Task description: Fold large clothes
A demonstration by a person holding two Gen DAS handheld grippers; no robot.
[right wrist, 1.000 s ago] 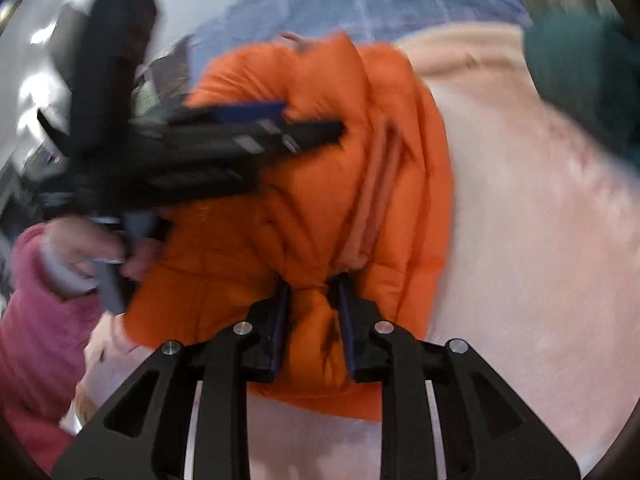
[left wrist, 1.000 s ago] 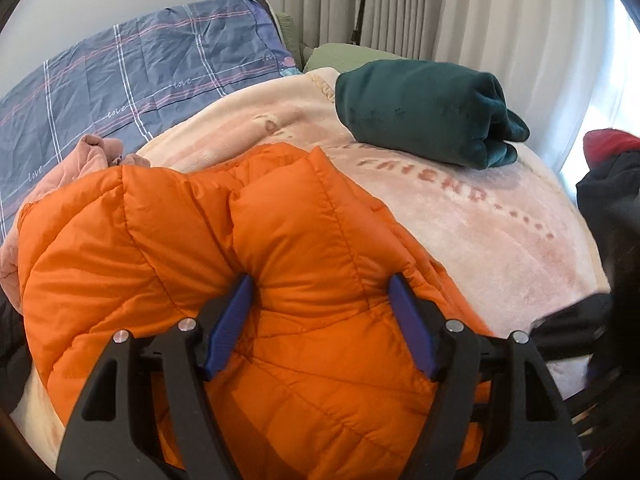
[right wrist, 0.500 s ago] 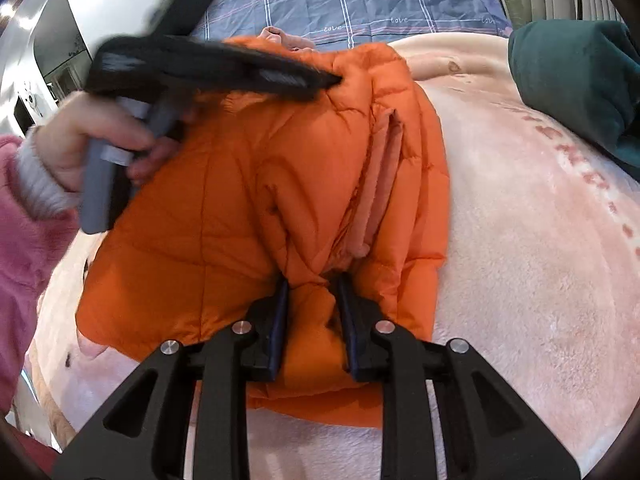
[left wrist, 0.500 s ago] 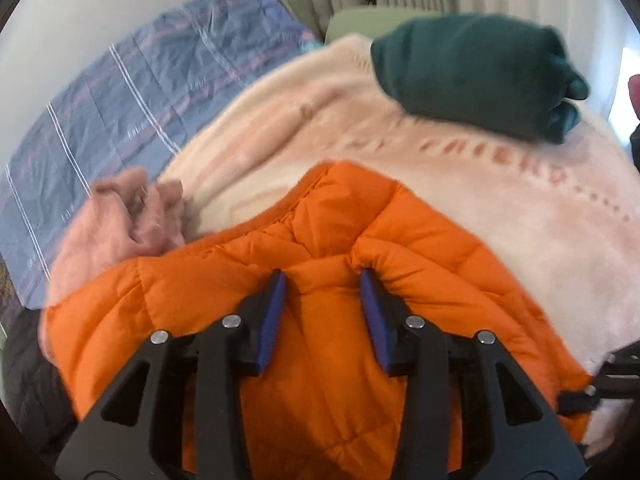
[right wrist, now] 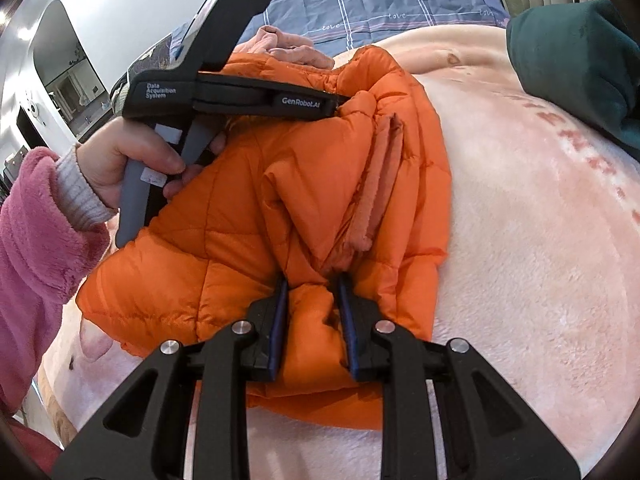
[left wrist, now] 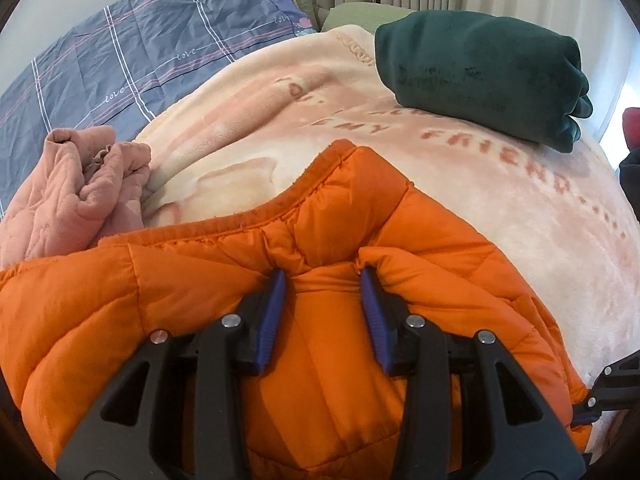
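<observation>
An orange puffer jacket point(left wrist: 224, 292) lies bunched on a pale pink fleece blanket point(left wrist: 460, 184). My left gripper point(left wrist: 323, 276) is shut on a thick fold of the jacket near its collar edge, blue pads pressing both sides. In the right wrist view the same jacket point(right wrist: 224, 216) spreads leftward, and my right gripper point(right wrist: 310, 280) is shut on a puffed fold at its near edge. The left gripper point(right wrist: 340, 103) shows there too, held by a hand point(right wrist: 128, 160) in a pink sleeve, its tip buried in the jacket's far edge.
A folded dark green garment point(left wrist: 484, 76) sits on the blanket at the far right. A crumpled pink garment point(left wrist: 76, 192) lies at the left, beside a blue plaid quilt point(left wrist: 132, 48). Curtains hang behind the bed. Dark clothing shows at the right edge point(left wrist: 630, 176).
The left gripper closed from wide open onto a fold of the jacket and carried it down toward the blanket. The right gripper kept its grip and stayed in place.
</observation>
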